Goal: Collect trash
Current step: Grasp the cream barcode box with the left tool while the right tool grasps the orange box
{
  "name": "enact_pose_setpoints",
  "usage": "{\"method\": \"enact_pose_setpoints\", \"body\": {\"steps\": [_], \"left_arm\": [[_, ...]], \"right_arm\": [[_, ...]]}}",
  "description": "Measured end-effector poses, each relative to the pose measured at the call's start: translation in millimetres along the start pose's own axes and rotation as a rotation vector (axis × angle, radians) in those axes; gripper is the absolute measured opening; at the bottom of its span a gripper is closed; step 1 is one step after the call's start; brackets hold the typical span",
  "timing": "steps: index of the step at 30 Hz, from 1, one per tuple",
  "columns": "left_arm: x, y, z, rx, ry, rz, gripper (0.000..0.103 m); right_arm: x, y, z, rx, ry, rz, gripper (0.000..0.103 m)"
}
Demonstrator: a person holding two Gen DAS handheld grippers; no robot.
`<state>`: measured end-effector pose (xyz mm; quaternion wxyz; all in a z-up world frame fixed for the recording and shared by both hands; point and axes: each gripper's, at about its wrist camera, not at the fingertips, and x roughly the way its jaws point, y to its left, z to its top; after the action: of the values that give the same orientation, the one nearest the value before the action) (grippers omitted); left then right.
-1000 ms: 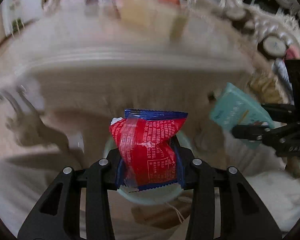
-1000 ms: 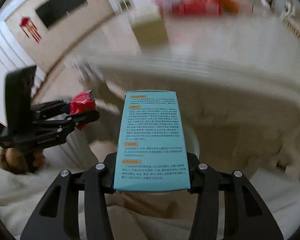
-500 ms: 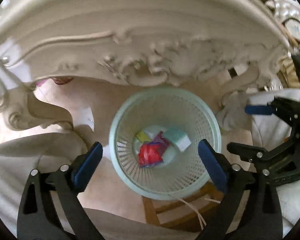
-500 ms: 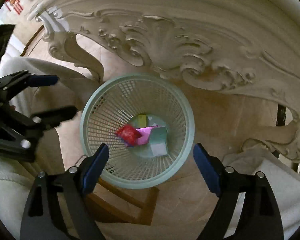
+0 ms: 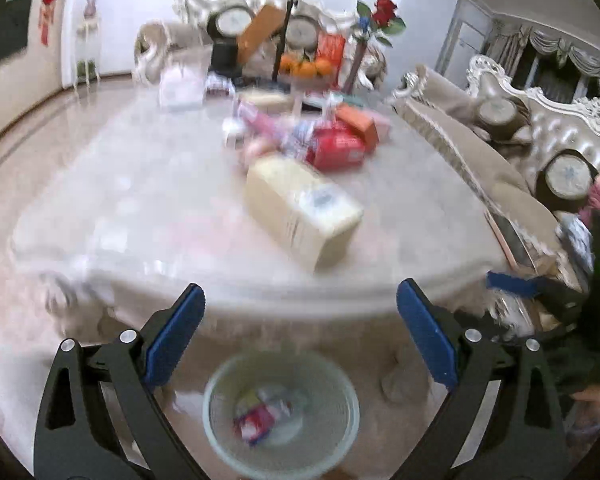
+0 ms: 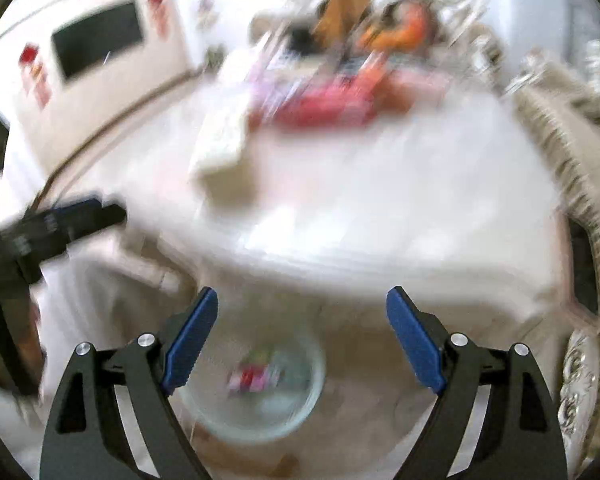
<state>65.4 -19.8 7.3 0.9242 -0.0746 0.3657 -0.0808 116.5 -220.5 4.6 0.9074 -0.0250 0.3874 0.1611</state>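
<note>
Both claws now gape empty: the left gripper [image 5: 300, 336] no longer pinches the red snack wrapper [image 5: 256, 420], nor the right gripper [image 6: 302, 336] its teal carton; that trash lies in the pale green mesh basket [image 5: 340, 432] below the marble table's near edge [image 5: 260, 280]. The cream box [image 5: 300, 208] and red packets [image 5: 336, 148] remain near the table's middle, likely next.

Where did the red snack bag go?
The red snack bag lies inside the mesh basket on the floor, bottom centre of both wrist views, below the table's edge.
</note>
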Motion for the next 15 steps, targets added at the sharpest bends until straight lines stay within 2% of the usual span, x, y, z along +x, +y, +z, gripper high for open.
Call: {"method": "enact_pose_setpoints", "body": {"steps": [2,5,7,12,15], "left_arm": [[14,-12,15,-0.012,-0.012,0.020,0.094],[36,-25,33,-0.045,-0.017,0.020,0.094],[53,-32,36,-0.040,-0.011,0.066,0.094],[85,-29,39,-0.067,-0.015,0.195,0.094],[96,-26,42,-0.081,0.004,0.222,0.094]], "right_arm": [[3,-18,24,0.021,-0.055,-0.055,0.082],[19,-39,51,0.054,-0.097,-0.075,0.082],[31,-49,67,0.067,-0.114,-0.095,0.082],[61,-66,105,0.022,-0.123,-0.130,0.082],[88,-68,127,-0.045,-0.085,-0.134,0.082]]}}
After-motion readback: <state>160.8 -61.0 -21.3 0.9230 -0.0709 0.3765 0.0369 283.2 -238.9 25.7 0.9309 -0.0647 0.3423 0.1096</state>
